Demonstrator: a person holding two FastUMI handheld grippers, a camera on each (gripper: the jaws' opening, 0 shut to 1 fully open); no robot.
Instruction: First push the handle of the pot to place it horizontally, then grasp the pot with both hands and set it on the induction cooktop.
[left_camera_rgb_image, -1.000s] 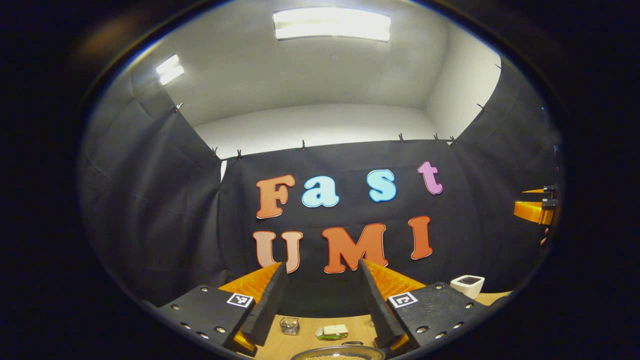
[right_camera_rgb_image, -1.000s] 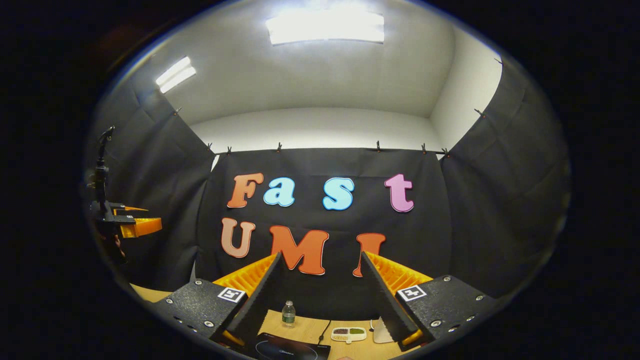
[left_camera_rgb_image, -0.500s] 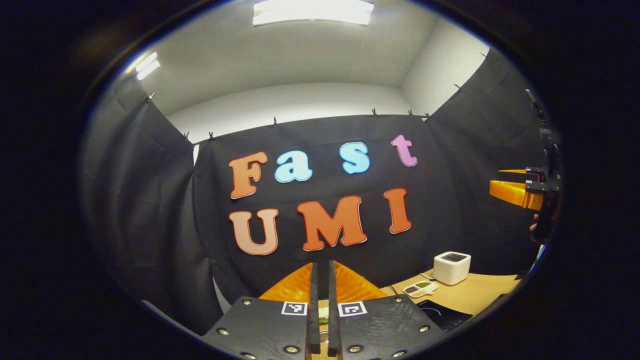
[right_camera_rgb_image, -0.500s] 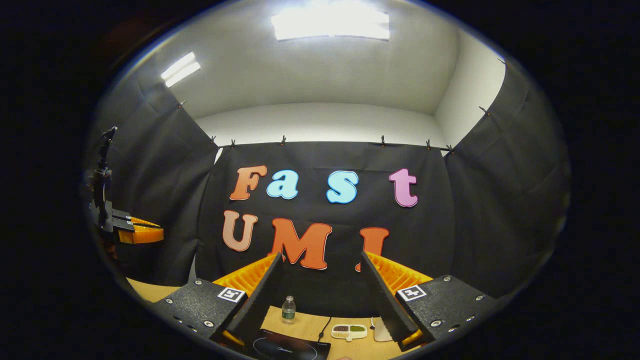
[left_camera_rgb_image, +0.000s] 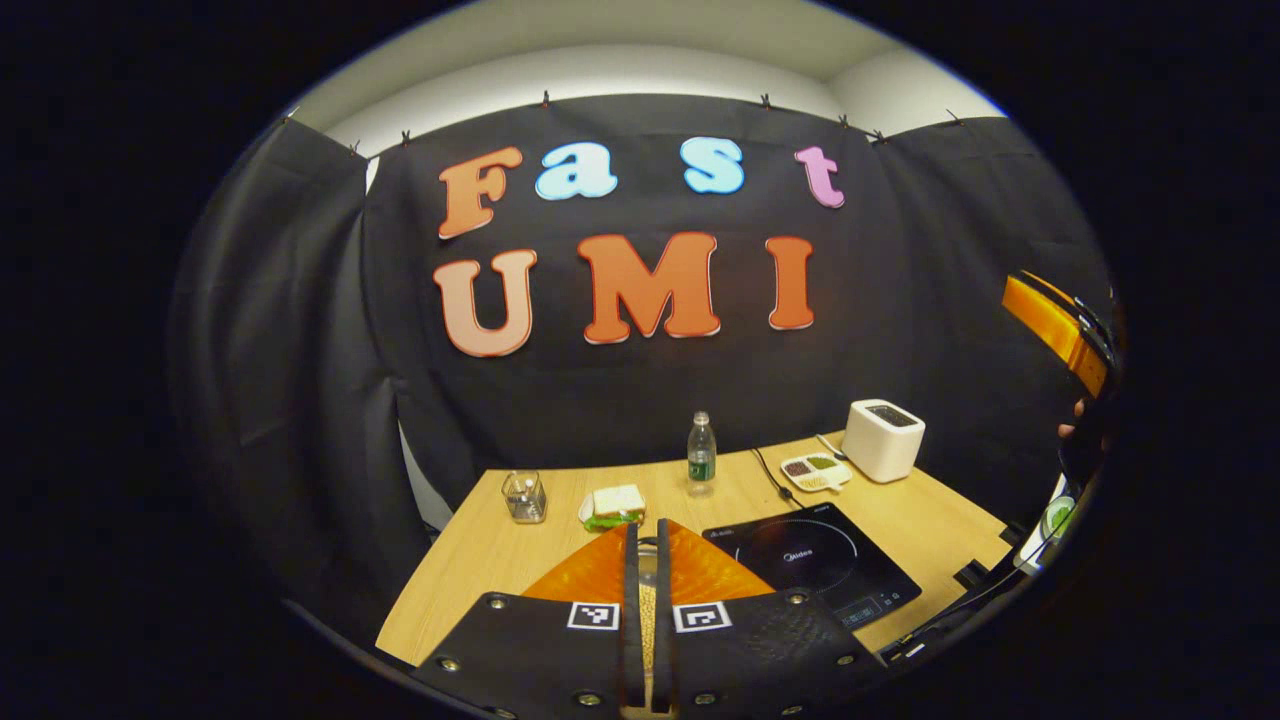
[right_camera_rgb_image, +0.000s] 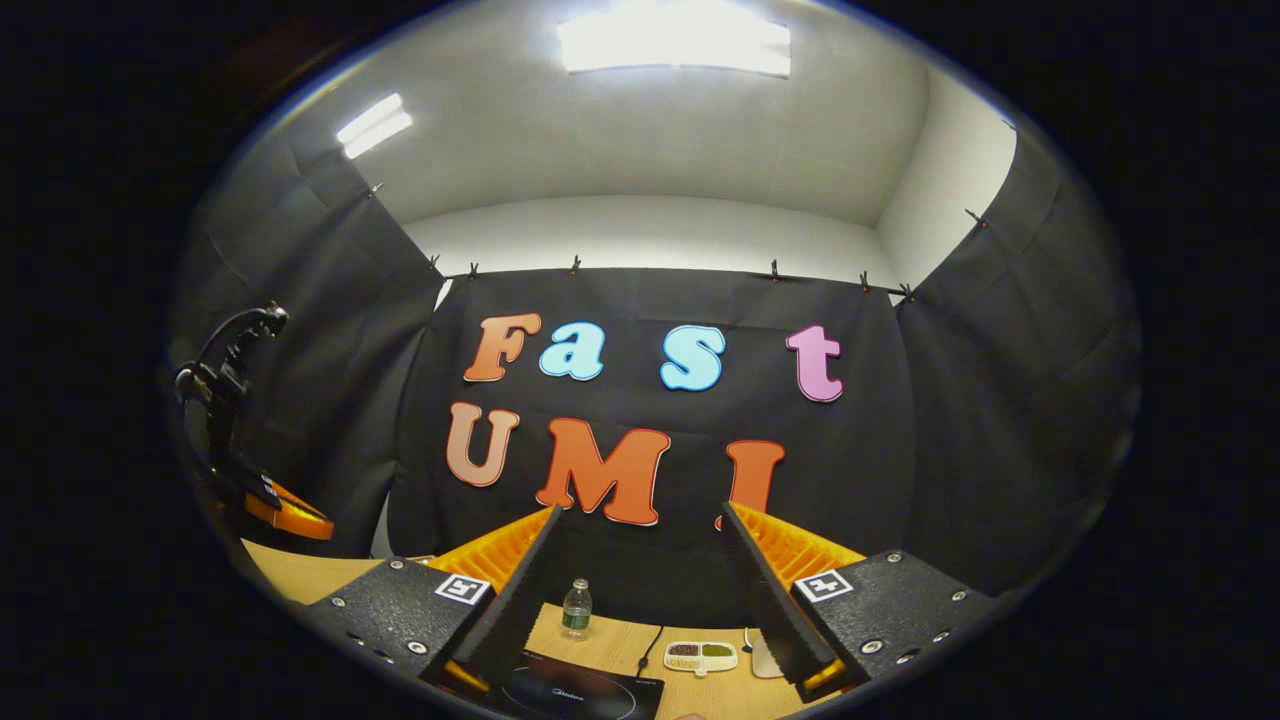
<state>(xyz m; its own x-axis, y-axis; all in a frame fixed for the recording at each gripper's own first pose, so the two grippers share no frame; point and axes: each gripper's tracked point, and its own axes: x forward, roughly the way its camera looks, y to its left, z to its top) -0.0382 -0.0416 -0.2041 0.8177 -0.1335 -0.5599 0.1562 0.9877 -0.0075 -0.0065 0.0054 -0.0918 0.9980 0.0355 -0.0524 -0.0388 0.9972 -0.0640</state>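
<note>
Your left gripper (left_camera_rgb_image: 647, 560) has its jaws closed on nothing, the induction cooktop (left_camera_rgb_image: 810, 560) just right of them. Your right gripper (right_camera_rgb_image: 640, 590) gapes wide, cooktop (right_camera_rgb_image: 580, 692) edge low between its fingers; its view catches ceiling lights (right_camera_rgb_image: 675, 45).

In the left gripper view, the left gripper (left_camera_rgb_image: 647, 560) hid the counter (left_camera_rgb_image: 480, 560) behind its closed fingers, and something pale between them was too narrow to identify. The right gripper (left_camera_rgb_image: 1060, 325) was cut off at the view's rim, its fingers' state unreadable. The glass jar (left_camera_rgb_image: 523, 496) held contents too small to tell. In the right gripper view, the induction cooktop (right_camera_rgb_image: 575, 690) was cropped by the bottom edge and partly covered by a finger; the divided dish (right_camera_rgb_image: 700, 655) held unclear fillings.
</note>
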